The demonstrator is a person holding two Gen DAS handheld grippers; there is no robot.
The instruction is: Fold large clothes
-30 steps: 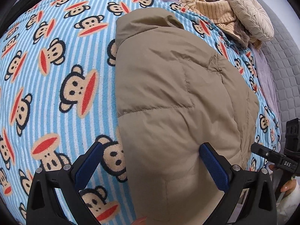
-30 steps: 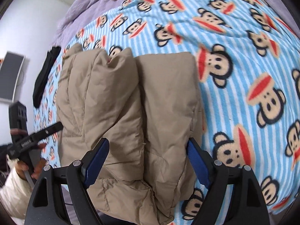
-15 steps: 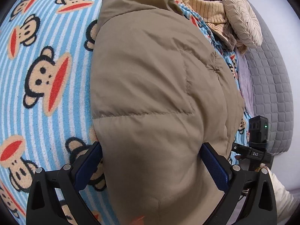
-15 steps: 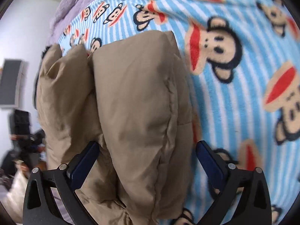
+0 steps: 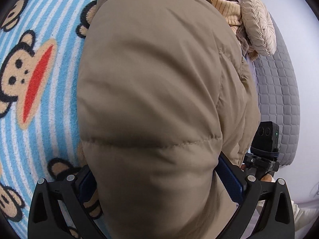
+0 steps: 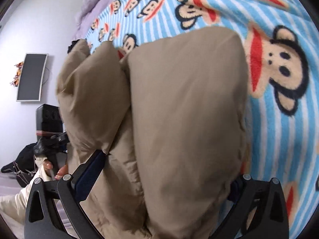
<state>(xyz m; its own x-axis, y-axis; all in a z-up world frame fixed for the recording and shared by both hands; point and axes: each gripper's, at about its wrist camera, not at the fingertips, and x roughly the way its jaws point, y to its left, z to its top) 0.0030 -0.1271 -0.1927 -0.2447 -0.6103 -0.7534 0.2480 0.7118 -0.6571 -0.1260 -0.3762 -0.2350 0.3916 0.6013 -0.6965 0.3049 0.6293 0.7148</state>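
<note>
so the tan puffer jacket point(image 5: 151, 103) is the landmark here, lying folded in a bulky heap on the blue striped monkey blanket point(image 5: 39, 103). nearest the camera, the left gripper point(image 5: 159, 177) has its jaws spread wide with the near end of the jacket bulging up between them, blue pads sitting against either side of the bundle. can't tell if it's actually squeezing. same deal for the right gripper point(image 6: 165, 171): wide apart, straddling the jacket's fat folded lobes, and whether it has any real grip i can't tell. left of the jacket in the right wrist view there's a hand point(image 6: 52, 169) on the other tool. beyond the jacket's far end sit a striped beige garment point(image 5: 225, 10) and a round pleated cushion point(image 5: 257, 23), with a grey quilted headboard point(image 5: 279, 91) to its right.
</note>
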